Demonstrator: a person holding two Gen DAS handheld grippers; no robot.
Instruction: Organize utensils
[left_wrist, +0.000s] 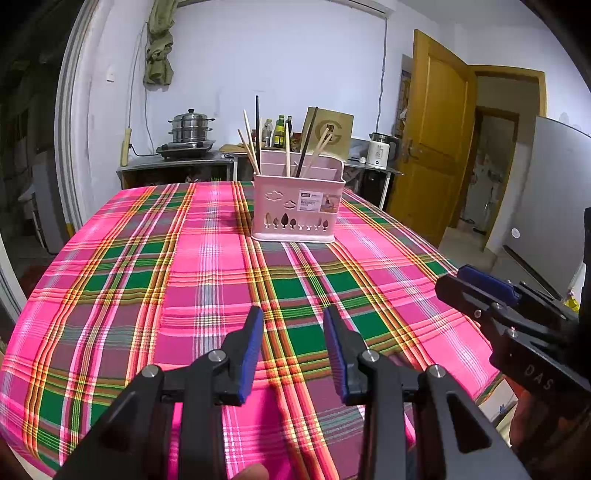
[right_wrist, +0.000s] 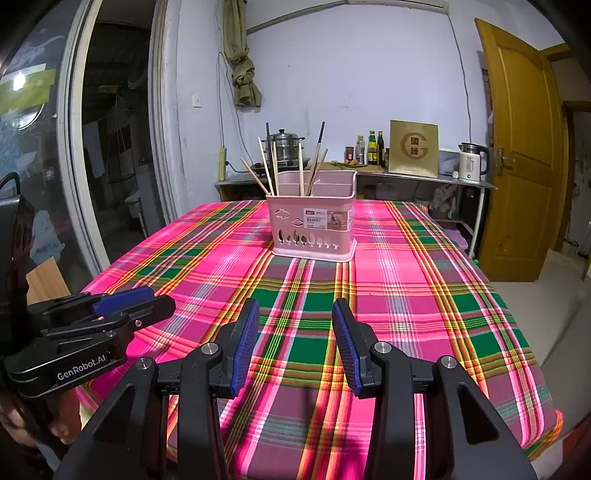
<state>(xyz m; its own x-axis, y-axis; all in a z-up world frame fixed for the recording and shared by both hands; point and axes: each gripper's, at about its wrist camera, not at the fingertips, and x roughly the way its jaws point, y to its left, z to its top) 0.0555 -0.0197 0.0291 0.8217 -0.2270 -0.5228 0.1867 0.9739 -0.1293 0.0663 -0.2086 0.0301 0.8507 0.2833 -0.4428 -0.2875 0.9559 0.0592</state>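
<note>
Both hand-held grippers, left (left_wrist: 293, 347) and right (right_wrist: 295, 343), hover empty, jaws apart. Ahead of them on the desk (right_wrist: 406, 295), chopsticks (right_wrist: 301, 166) lean loosely in the basket (right_wrist: 314, 229); a careless reach could tip it.

A steamer pot (right_wrist: 283, 144), kettle (right_wrist: 471, 162) and bottles (right_wrist: 372, 147) line the back counter

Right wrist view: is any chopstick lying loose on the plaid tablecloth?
No. All the chopsticks stand in the pink basket; the tablecloth shows only the basket on it.
</note>
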